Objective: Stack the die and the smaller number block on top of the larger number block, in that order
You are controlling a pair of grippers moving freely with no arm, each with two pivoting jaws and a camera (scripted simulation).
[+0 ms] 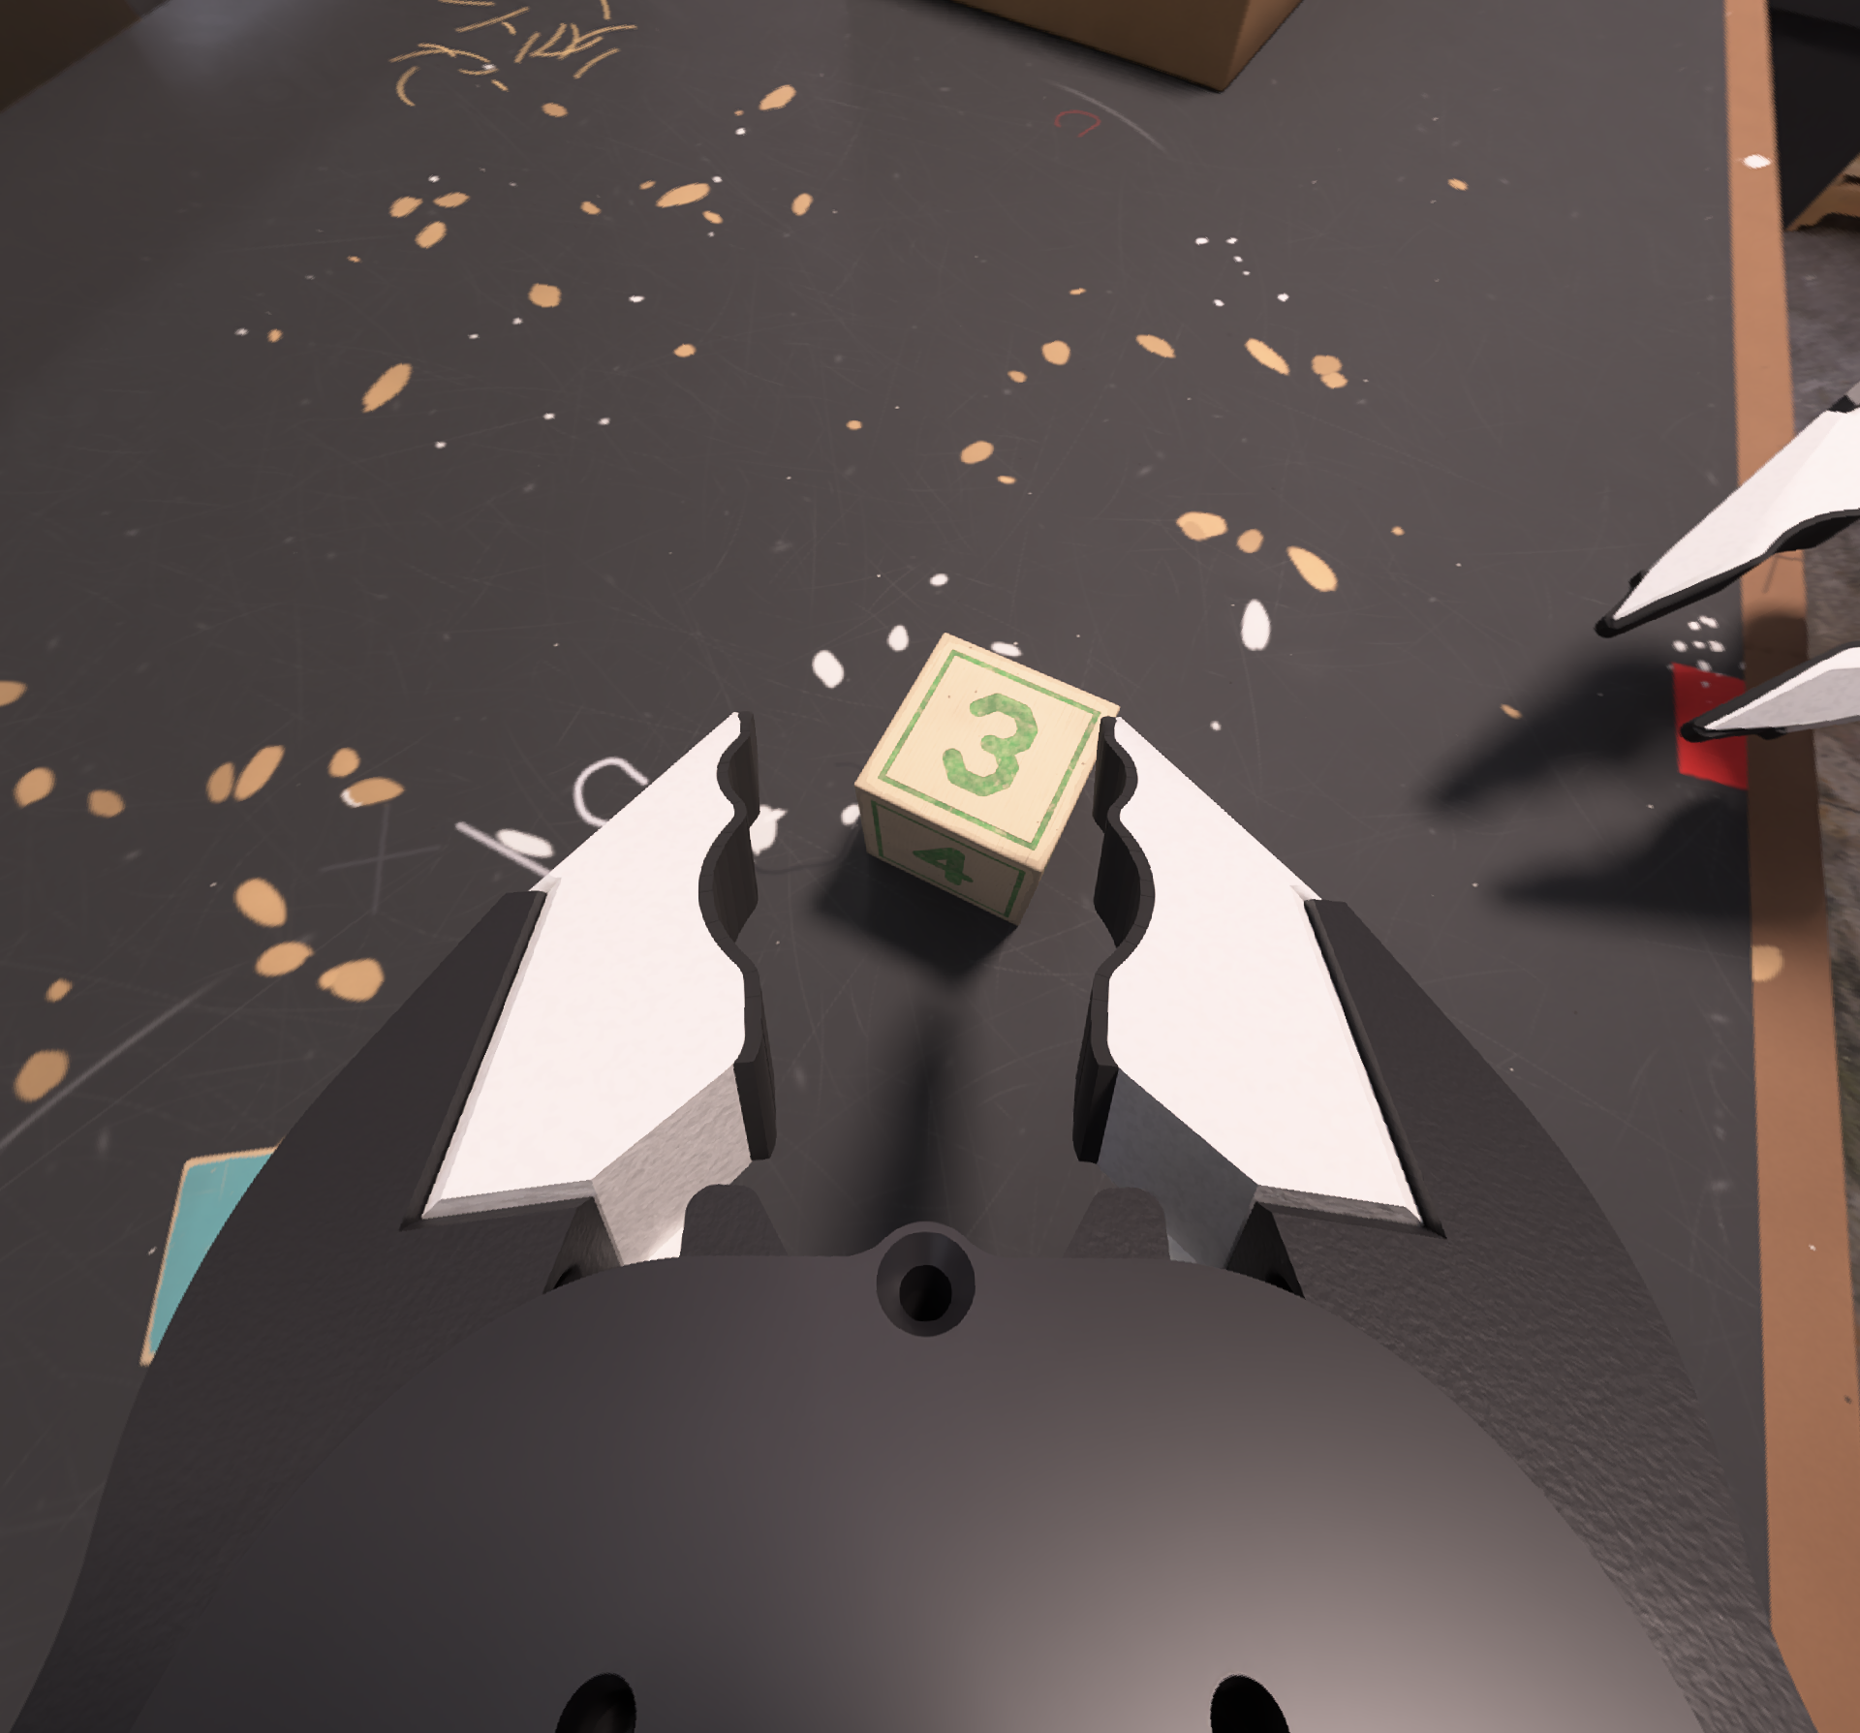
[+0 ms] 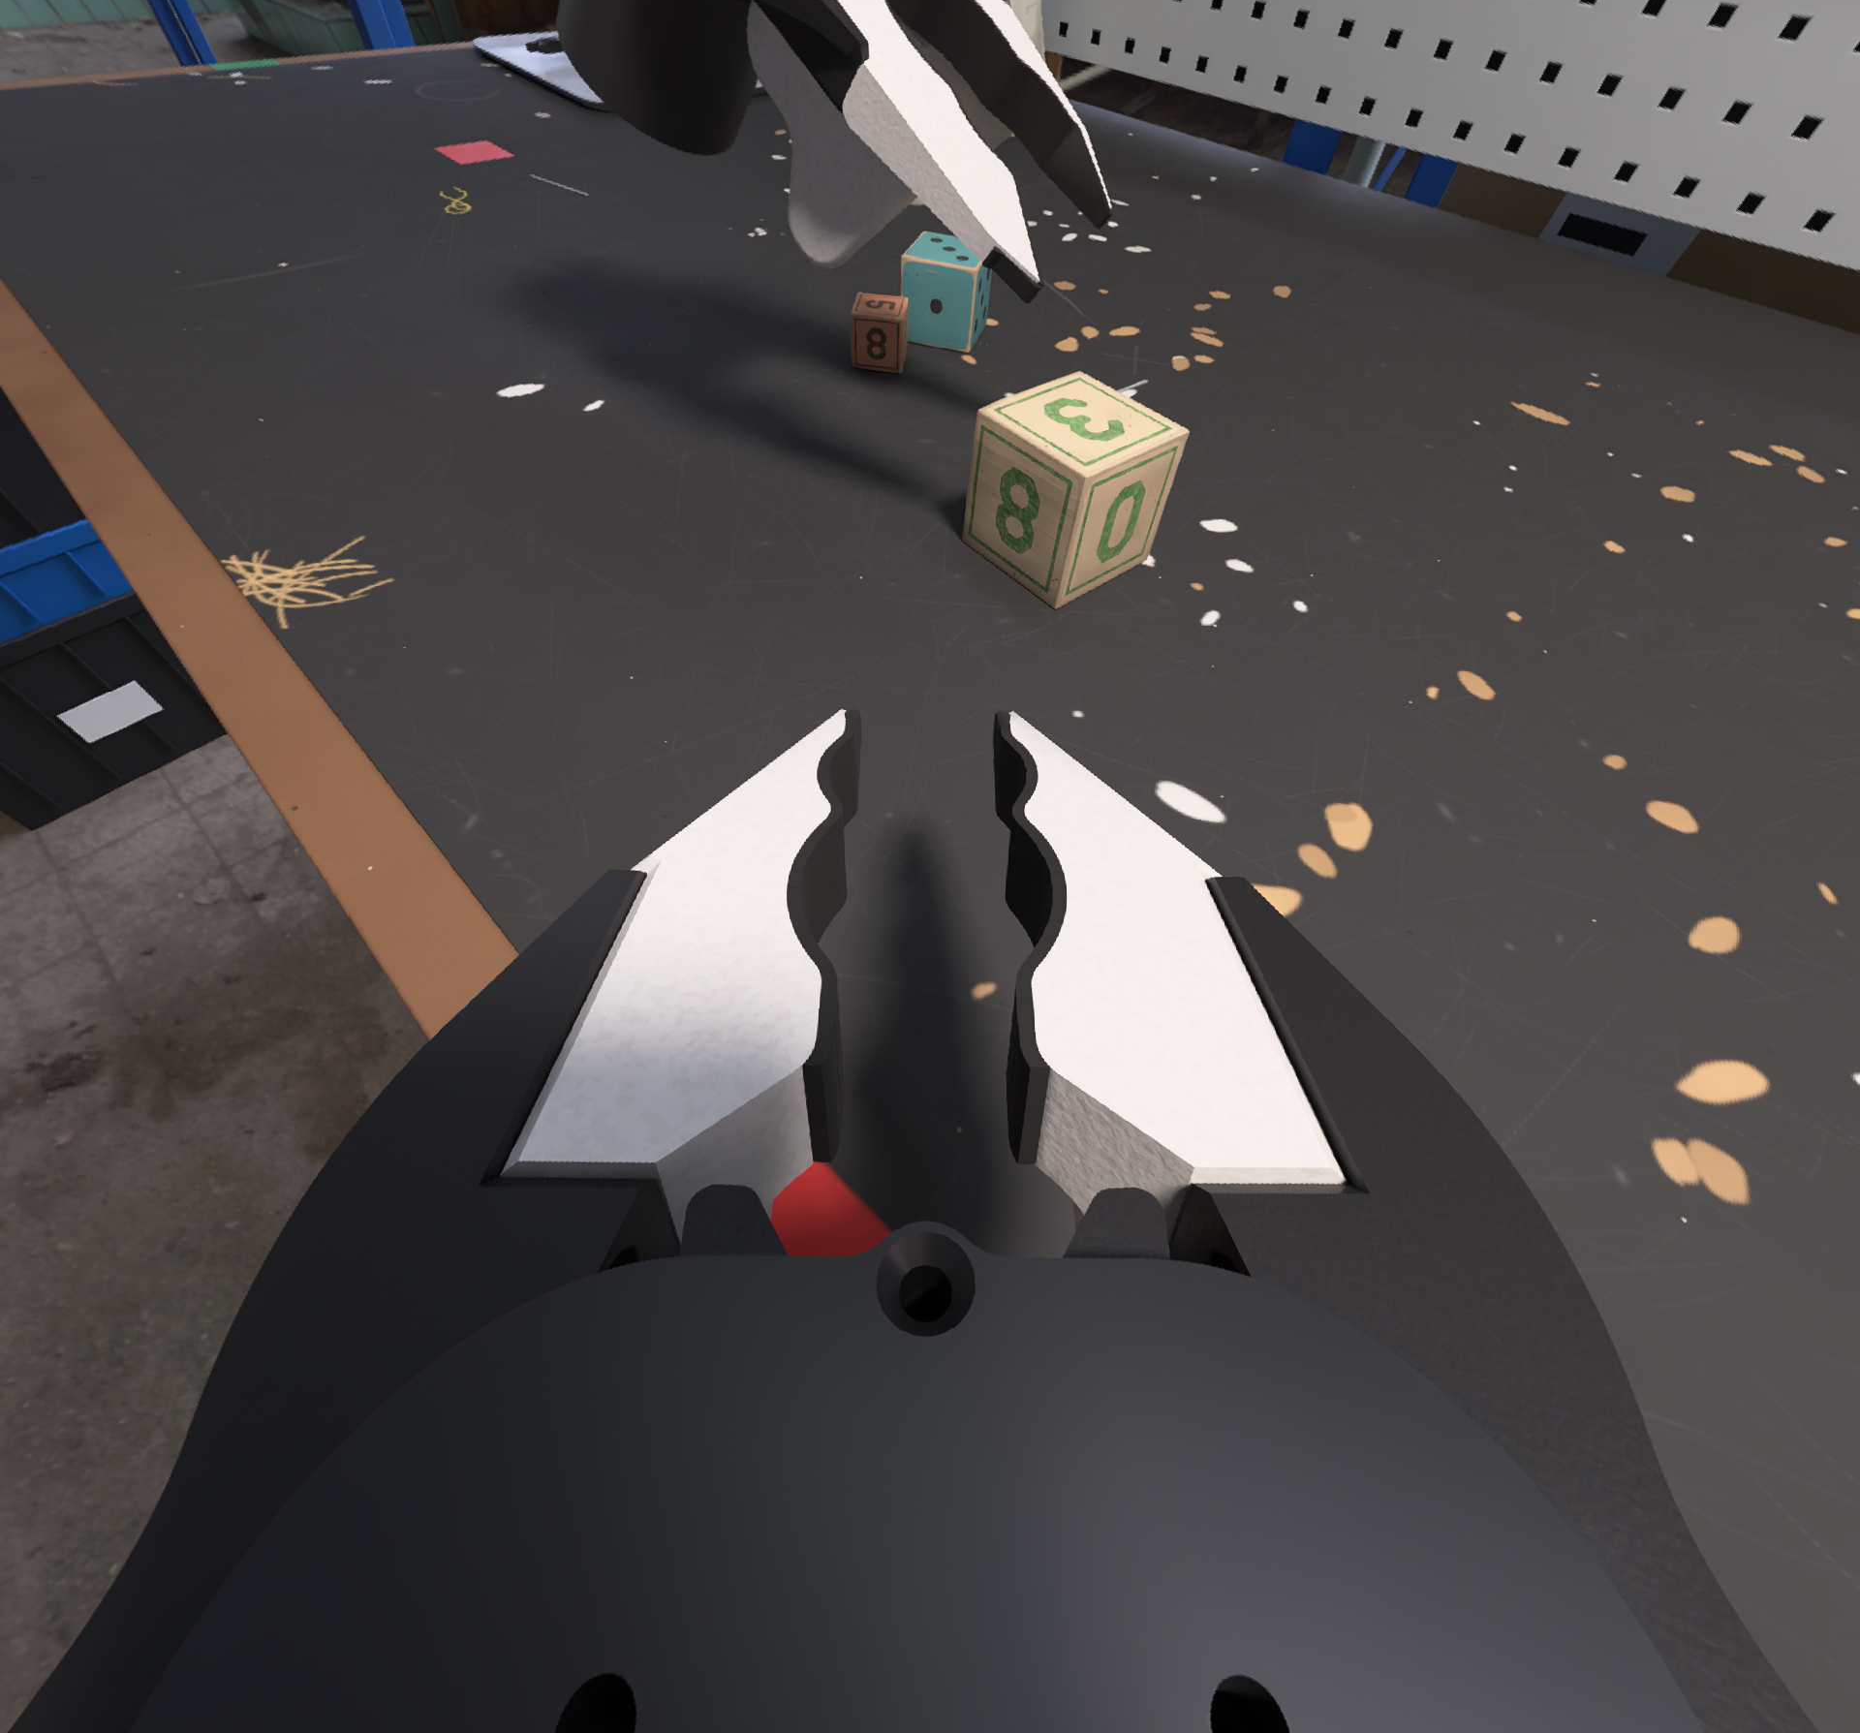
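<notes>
The larger number block [image 1: 984,772], pale wood with green print, sits on the dark desk [image 1: 604,527] just ahead of the left gripper [image 1: 924,729], its near corner between the spread jaws and its right edge close to the right-hand jaw tip; whether they touch cannot be told. Those jaws stand wide and hold nothing. The risk, as I judge it, is that this block is the base of the stack, so any closing or forward push here would shove or twist it, since it lies off-centre in the gap. Seen from the right gripper [image 2: 926,729], whose jaws are parted more narrowly and empty, the same block lies ahead and slightly right, well apart. Beyond it, under the left gripper's tips, stand the teal die [image 2: 946,291] and the smaller number block [image 2: 879,332], brown, just beside each other. Reaching for the die could knock its neighbour, being so close
</notes>
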